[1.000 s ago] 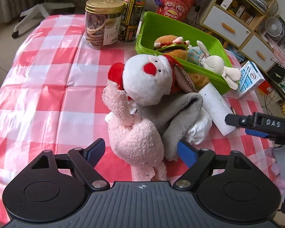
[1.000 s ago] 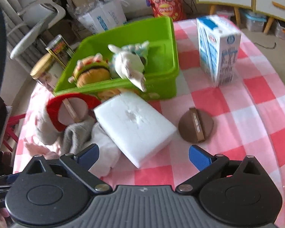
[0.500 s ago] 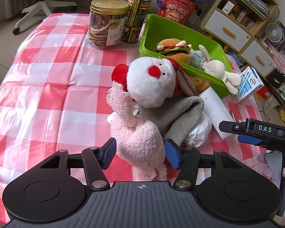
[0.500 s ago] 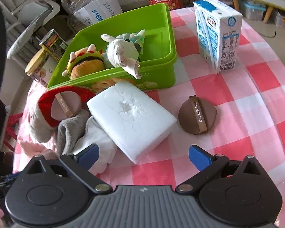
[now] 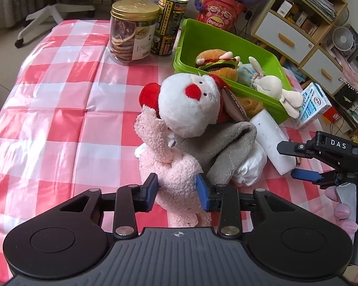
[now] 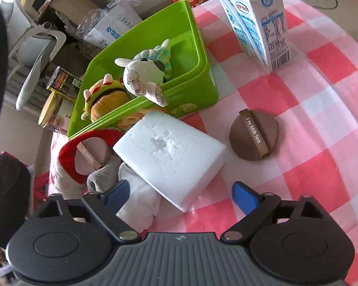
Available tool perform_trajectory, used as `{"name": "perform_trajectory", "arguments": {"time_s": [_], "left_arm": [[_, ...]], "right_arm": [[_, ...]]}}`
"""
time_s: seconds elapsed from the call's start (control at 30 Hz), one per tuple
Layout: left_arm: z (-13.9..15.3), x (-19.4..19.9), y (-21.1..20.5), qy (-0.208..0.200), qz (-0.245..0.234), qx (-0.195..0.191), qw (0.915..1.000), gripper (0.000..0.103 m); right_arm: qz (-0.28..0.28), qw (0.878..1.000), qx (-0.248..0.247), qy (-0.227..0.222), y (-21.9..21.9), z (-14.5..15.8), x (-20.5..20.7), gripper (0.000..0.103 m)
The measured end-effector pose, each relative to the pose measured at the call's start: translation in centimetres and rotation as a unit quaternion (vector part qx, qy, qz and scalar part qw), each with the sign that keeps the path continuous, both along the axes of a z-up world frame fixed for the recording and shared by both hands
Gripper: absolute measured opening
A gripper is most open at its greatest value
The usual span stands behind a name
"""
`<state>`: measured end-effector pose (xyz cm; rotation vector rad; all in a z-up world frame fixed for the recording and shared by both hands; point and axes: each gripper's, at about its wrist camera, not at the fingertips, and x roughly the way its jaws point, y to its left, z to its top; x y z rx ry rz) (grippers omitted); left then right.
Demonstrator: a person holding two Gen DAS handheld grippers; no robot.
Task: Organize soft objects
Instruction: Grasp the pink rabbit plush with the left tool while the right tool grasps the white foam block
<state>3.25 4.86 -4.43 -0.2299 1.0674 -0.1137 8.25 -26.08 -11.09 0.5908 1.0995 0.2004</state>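
Observation:
My left gripper [image 5: 176, 190] is shut on the pink plush toy [image 5: 174, 166], which lies at the front of a pile with a white plush with a red nose [image 5: 188, 104], a grey cloth [image 5: 226, 147] and a white foam block [image 6: 169, 155]. A green bin [image 5: 202, 38] behind holds a burger plush [image 5: 217, 64] and a rabbit plush [image 5: 269, 85]. My right gripper [image 6: 181, 195] is open, its fingers either side of the foam block's near corner; it also shows in the left wrist view [image 5: 305, 162].
A cookie jar [image 5: 131, 31] and a tin can [image 5: 169, 23] stand behind the pile. A milk carton [image 6: 255, 19] stands right of the bin. A brown round puff [image 6: 254, 134] lies on the checked tablecloth [image 5: 59, 119]. Shelves and drawers stand beyond the table.
My left gripper moved forward and closed on the pink plush. My right gripper moved closer to the foam block and stayed open.

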Motion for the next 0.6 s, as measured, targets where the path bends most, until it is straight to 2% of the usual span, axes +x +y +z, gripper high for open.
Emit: {"name": "perform_trajectory", "arguments": {"time_s": [0.23,0.33,0.47,0.57,0.6], "left_arm": [[-0.35,0.17,-0.04,0.003,0.000,0.001,1.0000,0.044],[-0.55,0.30,-0.04,0.005,-0.001,0.001,1.0000,0.048],[-0.78,0.38,0.05,0.006,0.002,-0.007,1.0000,0.048],[-0.71,0.42,-0.06,0.003,-0.001,-0.009,1.0000,0.043],[-0.61,0.36,-0.14,-0.001,-0.003,-0.006,1.0000,0.040]], "right_arm": [[-0.012,1.000,0.028,0.005,-0.26,-0.47,-0.08,0.043],[-0.014,0.999,0.040,0.004,-0.51,-0.65,-0.06,0.043],[-0.024,0.999,0.043,0.001,-0.60,-0.71,0.00,0.043],[-0.028,0.998,0.049,-0.001,-0.68,-0.74,0.00,0.043],[-0.028,0.998,0.049,-0.001,-0.85,-0.74,-0.07,0.040]]}}
